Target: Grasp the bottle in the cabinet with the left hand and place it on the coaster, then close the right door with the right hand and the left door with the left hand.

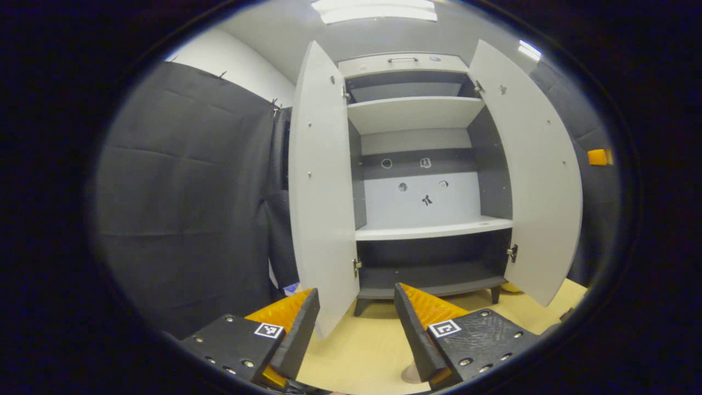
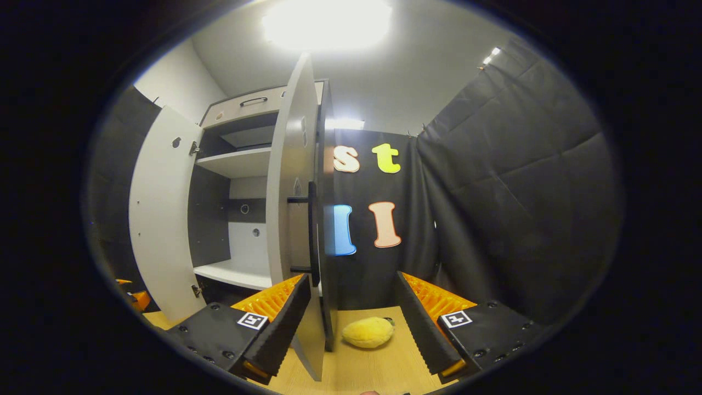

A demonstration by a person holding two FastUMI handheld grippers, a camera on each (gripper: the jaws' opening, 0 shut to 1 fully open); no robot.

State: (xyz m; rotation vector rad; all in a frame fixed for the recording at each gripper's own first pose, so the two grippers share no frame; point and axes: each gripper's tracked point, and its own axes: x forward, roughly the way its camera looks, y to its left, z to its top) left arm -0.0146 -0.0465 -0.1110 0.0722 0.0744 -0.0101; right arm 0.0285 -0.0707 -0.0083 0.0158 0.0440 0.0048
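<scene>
The cabinet [image 1: 417,164] at the centre of the left gripper view has pale grey doors, a left door [image 1: 321,181] and a right door [image 1: 535,175], with dark grey side walls inside and light grey shelves [image 1: 414,112]. Its back panel alternates light and dark grey bands. The desk [image 1: 356,351] along the bottom of the frame is light yellowish wood. At lower centre of the right gripper view lies a soft yellow object [image 2: 367,332]. The right door's handle [image 2: 311,227], at mid-frame there, is black. Each gripper body carries a small black-and-white square marker [image 1: 444,328].
</scene>
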